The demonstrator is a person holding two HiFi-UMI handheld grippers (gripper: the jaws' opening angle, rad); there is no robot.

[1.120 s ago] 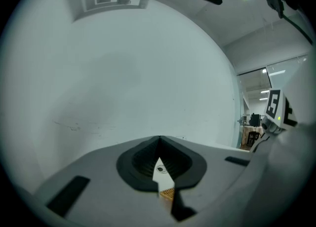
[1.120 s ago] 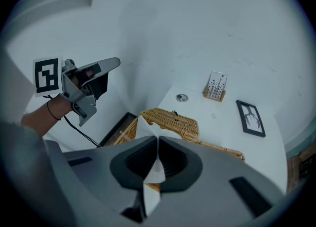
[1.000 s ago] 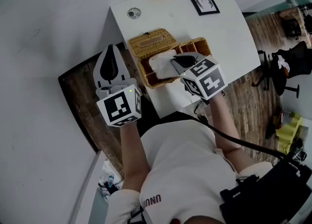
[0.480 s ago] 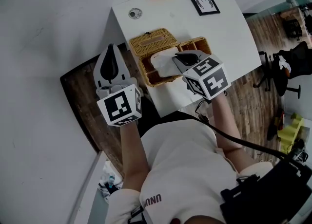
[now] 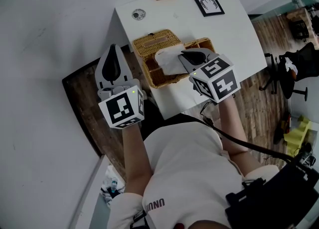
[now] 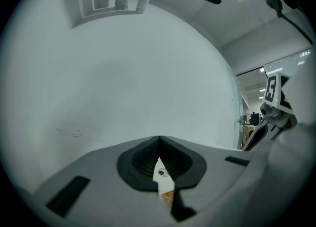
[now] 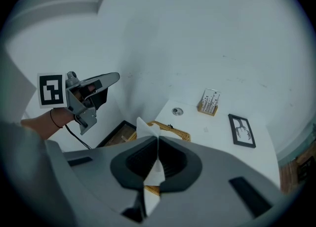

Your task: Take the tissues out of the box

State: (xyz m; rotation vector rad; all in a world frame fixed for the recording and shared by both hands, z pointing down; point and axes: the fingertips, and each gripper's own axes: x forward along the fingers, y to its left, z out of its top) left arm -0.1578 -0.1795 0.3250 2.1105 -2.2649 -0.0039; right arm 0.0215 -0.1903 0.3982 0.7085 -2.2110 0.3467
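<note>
Your right gripper (image 5: 193, 57) has its jaws clamped on a white tissue (image 5: 168, 59), holding it just above the open wicker box (image 5: 152, 82) on the desk (image 5: 219, 29). The box's lid (image 5: 155, 41) is tipped back behind it. Your left gripper (image 5: 113, 54) hangs beside the desk's left edge, jaws closed on nothing.

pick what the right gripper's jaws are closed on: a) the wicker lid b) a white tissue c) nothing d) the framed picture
b: in the right gripper view, the right gripper has its jaws pinched on a white tissue that sticks out above and below them, over the open wicker box.
</note>
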